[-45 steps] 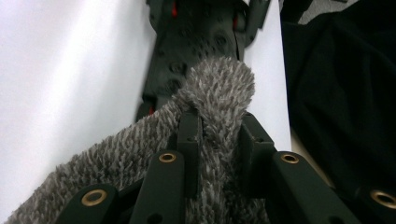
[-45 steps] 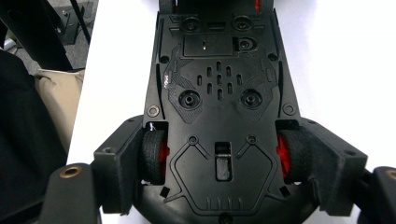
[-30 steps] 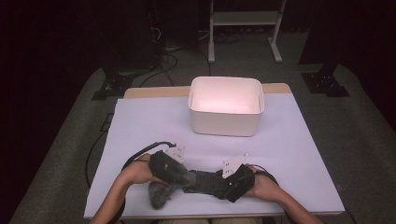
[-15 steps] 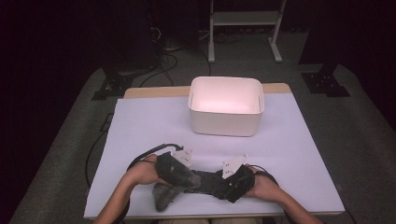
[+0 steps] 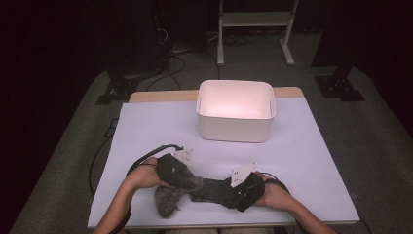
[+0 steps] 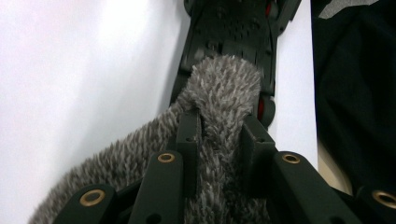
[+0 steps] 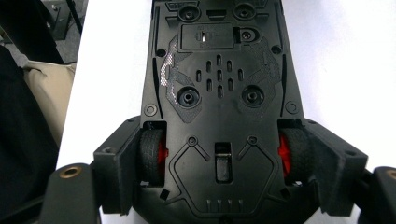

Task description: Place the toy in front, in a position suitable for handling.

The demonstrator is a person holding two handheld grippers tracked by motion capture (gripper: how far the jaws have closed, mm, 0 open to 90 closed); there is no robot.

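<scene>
While tongs grip car & cloth, bin sits beyond.

The high view is looking forward and down from above the person's side of the desk, taking in the whole top and the dark floor beyond. The left gripper view is riding close on the left hand-held gripper, facing along its jaws over grey fur. The right gripper view is sitting very near the toy car, facing its black underside. All three are sharing that car and the fur.
</scene>
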